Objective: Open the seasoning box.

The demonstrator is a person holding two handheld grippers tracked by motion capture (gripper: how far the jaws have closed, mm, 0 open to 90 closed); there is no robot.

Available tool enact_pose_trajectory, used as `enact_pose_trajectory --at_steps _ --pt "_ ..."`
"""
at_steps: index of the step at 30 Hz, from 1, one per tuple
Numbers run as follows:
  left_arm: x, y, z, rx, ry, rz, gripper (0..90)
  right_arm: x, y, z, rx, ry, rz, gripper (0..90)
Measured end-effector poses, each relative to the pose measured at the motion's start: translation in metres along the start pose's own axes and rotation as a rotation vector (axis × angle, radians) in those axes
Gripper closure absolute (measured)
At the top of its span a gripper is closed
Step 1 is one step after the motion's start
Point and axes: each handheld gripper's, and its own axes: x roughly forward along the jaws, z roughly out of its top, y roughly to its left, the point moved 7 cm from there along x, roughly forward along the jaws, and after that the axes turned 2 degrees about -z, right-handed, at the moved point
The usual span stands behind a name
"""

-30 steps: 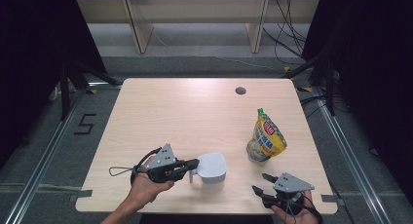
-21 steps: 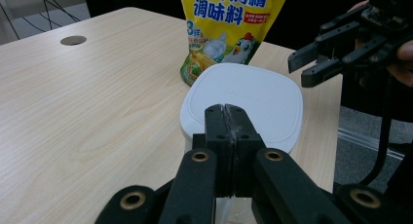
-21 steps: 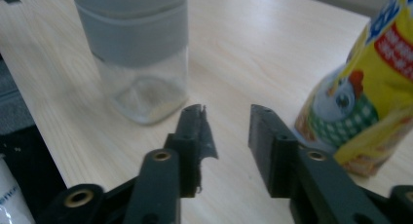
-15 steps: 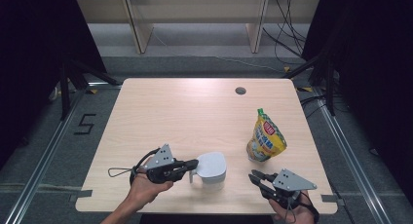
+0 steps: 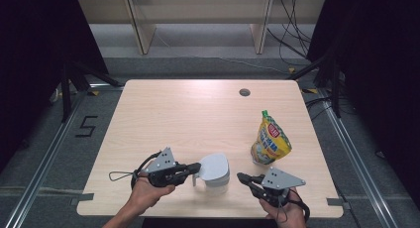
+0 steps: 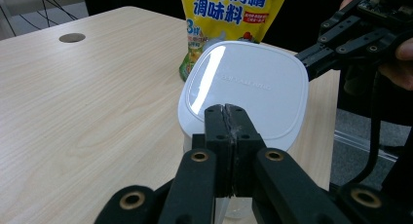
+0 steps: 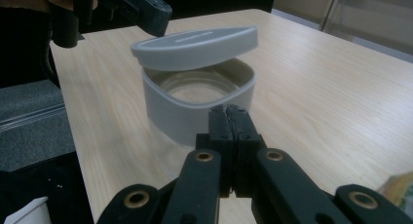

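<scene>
Both grippers sit right at the near edge of the table [image 5: 163, 119], one on each side of a small white box [image 5: 217, 178]. The left gripper [image 5: 196, 167] has its jaws pressed flat together with no gap between them. Their tips meet the rim of the lid [image 5: 214, 165], but I can't tell if they're actually pinching it or just touching. In the right gripper view the lid sits tilted, raised on the side where the left gripper comes in, so the inside of the box shows underneath it. The right gripper [image 5: 240, 177] is pressed together too, holding nothing, with its tips just beside the box but not touching it. A hand [image 5: 146, 191] holds the left one, and the other hand [image 5: 282, 213] holds the right one at the table's near right corner.

A bit further back, near the right edge, a yellow pouch [image 5: 270, 139] stands upright just past the box. Its red logo and printed text show well in the left gripper view.

The table is light wood with a round cable hole [image 5: 244, 92] towards the far edge. Beyond that there's grey floor, a "5" mark [image 5: 86, 126] on the left, wooden shelf legs [image 5: 140, 27] and some cables [image 5: 289, 29] at the back.
</scene>
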Motion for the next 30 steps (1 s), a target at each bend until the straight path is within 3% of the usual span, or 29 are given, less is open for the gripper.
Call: enact_pose_trajectory --at_steps 4,11,14,15,16,19,20,24,26,30 --pt "0.0 0.001 0.0 0.014 0.003 0.0 88.1 0.004 0.004 0.007 0.0 -0.005 0.024 90.0" --pt "-0.001 0.001 -0.001 0.016 0.001 -0.006 87.8 0.014 0.008 0.018 -0.056 -0.005 0.018 90.0" --pt "-0.002 0.002 -0.001 0.006 0.001 -0.008 86.4 0.015 0.008 0.022 -0.05 0.008 0.022 90.0" --pt "-0.002 0.002 -0.001 0.012 0.001 -0.014 85.0 0.018 0.007 0.024 -0.078 -0.011 0.023 90.0" --pt "-0.003 0.002 -0.002 0.014 -0.001 -0.024 84.3 0.018 0.008 0.025 -0.068 -0.005 0.032 90.0" --pt "-0.006 0.0 -0.003 -0.001 -0.008 -0.06 77.0 0.02 0.012 0.028 -0.057 -0.003 0.047 90.0" --pt "-0.008 0.0 -0.004 -0.014 -0.014 -0.069 72.8 0.021 0.011 0.031 -0.078 -0.014 0.048 90.0" --pt "-0.016 0.006 -0.015 -0.024 0.017 -0.061 56.6 0.024 0.015 0.036 -0.098 -0.014 0.062 90.0" --pt "-0.017 0.009 -0.025 -0.006 0.052 -0.05 47.6 0.026 0.016 0.039 -0.106 -0.035 0.054 90.0" --pt "-0.018 0.018 -0.039 -0.034 0.084 0.0 37.5 0.028 0.019 0.043 -0.106 -0.035 0.069 90.0"
